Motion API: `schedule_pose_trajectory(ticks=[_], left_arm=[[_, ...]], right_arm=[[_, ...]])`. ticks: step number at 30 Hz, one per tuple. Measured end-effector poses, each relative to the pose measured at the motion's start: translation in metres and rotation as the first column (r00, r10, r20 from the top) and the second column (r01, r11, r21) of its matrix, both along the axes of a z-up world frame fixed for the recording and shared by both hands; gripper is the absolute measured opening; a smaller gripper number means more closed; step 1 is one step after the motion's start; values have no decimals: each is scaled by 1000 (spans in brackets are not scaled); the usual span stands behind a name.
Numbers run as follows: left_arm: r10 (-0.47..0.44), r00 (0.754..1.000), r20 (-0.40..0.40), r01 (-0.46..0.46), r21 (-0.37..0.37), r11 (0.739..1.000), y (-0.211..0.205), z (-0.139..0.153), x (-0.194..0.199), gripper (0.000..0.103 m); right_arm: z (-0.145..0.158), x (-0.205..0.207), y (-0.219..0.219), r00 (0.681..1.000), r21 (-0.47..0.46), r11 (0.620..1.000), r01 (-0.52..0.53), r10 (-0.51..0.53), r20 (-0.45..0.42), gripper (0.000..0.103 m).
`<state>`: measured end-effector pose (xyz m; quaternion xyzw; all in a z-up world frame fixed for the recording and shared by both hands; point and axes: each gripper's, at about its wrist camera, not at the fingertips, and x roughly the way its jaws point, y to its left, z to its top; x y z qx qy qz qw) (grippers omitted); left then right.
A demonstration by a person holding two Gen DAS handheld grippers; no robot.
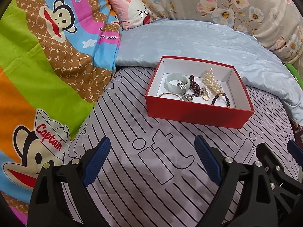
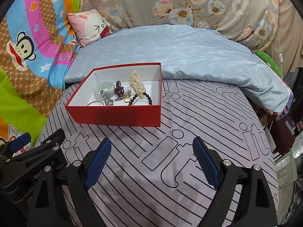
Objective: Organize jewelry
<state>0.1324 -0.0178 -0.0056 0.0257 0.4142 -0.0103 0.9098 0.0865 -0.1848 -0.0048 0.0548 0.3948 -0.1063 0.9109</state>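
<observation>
Both grippers, left gripper [image 1: 152, 146] and right gripper [image 2: 151, 147], hover with jaws wide apart, empty, above the striped sheet [image 2: 170, 170]. Beyond them sits the red box [image 1: 197, 113], holding the jewelry [image 1: 191, 87], near the blue pillow [image 1: 189, 41].

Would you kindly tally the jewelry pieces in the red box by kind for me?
Bangles: 2, a pale green jade bangle and a thin gold bangle
Beaded bracelets: 3, a pearl bracelet, a dark red bead bracelet and a black bead bracelet
Silver watch: 1
Gold ring: 1
Silver chain: 1, tangled, so possibly more
Total: 8, all inside the red box
</observation>
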Motion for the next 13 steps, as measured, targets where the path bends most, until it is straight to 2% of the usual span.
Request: schedule_pose_trajectory(ticks=[13], left_arm=[[-21, 1000, 9, 21, 24, 999, -5, 1, 1, 87]], right_arm=[[1, 2, -1, 1000, -9, 1000, 8, -8, -5, 86]])
